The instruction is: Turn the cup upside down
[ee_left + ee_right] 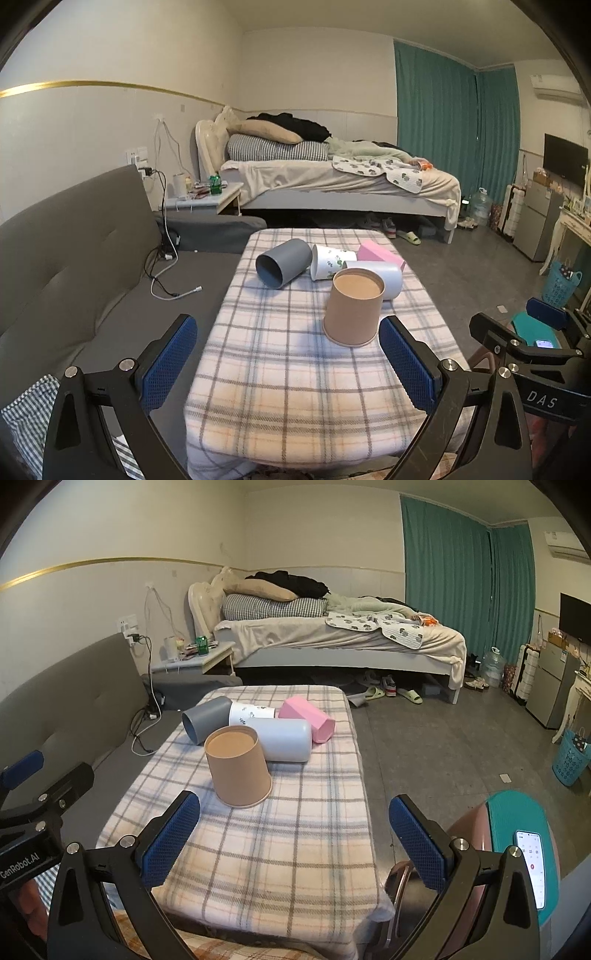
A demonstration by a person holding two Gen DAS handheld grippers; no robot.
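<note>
A brown paper cup (353, 307) stands upside down, rim down, on the plaid-covered table (280, 387); it also shows in the right wrist view (238, 766). Behind it lie a dark grey cup (282, 262), a white patterned cup (330, 261), a pale blue-grey cup (284, 738) and a pink cup (308, 719), all on their sides. My left gripper (288, 365) is open and empty, just short of the brown cup. My right gripper (295, 843) is open and empty, over the table's near part.
A grey sofa (74, 251) with cables runs along the left of the table. A teal stool with a phone on it (524, 845) stands at the near right. A bed (332, 642) and a nightstand are beyond the table.
</note>
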